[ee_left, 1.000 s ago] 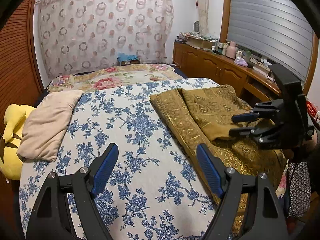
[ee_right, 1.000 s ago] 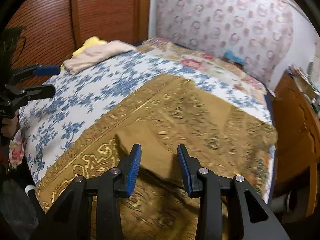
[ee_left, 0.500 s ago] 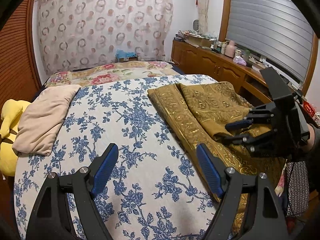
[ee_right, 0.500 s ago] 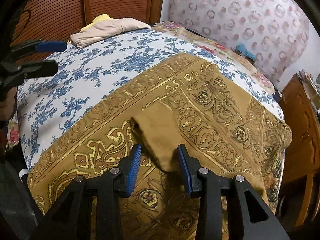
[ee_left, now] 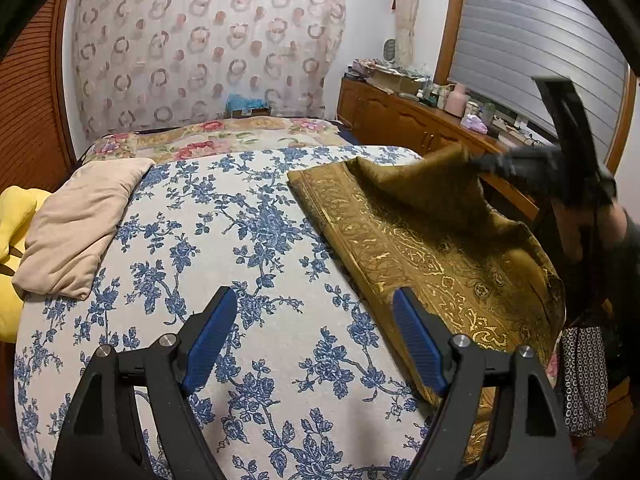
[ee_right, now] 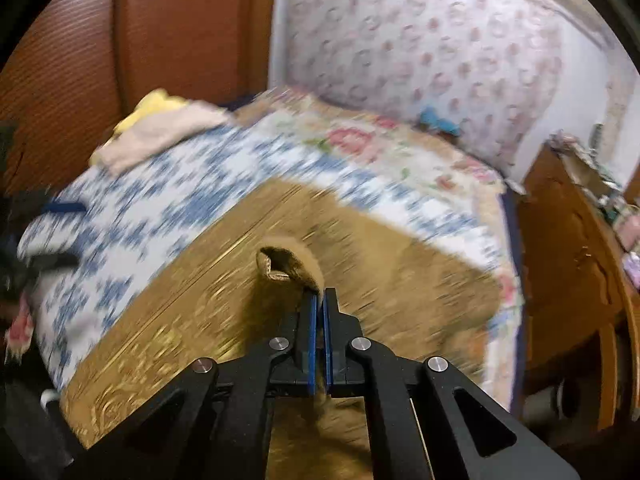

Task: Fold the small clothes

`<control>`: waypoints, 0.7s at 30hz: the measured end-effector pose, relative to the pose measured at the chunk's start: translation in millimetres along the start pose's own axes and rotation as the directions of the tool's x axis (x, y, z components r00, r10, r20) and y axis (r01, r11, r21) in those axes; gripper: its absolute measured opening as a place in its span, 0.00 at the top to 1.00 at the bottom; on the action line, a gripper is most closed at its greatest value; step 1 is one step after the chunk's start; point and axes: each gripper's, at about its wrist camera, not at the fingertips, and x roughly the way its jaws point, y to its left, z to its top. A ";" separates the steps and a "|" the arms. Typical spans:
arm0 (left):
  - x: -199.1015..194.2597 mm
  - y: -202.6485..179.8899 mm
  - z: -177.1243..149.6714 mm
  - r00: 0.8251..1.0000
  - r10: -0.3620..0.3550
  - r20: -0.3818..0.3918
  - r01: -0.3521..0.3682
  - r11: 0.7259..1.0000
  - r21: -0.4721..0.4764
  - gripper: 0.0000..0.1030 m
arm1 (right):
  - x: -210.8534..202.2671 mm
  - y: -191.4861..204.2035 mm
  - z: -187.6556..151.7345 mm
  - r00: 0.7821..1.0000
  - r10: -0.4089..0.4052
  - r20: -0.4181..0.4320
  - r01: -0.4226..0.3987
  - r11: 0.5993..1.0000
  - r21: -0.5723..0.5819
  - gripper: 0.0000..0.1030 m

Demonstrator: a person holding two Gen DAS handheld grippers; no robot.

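From the left wrist, the left tongs (ee_left: 310,336) are wide apart and hold nothing, above the blue-flowered bed (ee_left: 256,248). The gold cloth (ee_left: 420,248) lies on the bed's right side, one corner lifted up.

From the right wrist, the right tongs (ee_right: 320,300) are pinched together on a bunched corner of the gold cloth (ee_right: 288,268).

Landmark: bed (ee_left: 280,320). Cloth (ee_left: 420,248) on bed's right half, 1 corner lifted off it, pinched in right gripper (ee_right: 319,300) above the right edge. Left gripper (ee_left: 312,332) over bed's near end, left of cloth. Pillow (ee_left: 76,228) on bed's left edge. Dresser (ee_left: 404,120) right of bed. Curtain (ee_left: 208,44) behind bed.
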 end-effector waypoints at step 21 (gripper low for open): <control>10.7 -13.2 -5.5 0.999 -0.021 -0.034 0.022 0.999 0.031 0.21 | -4.0 -73.2 0.1 0.980 -0.194 -0.052 0.199 0.969 0.144 0.86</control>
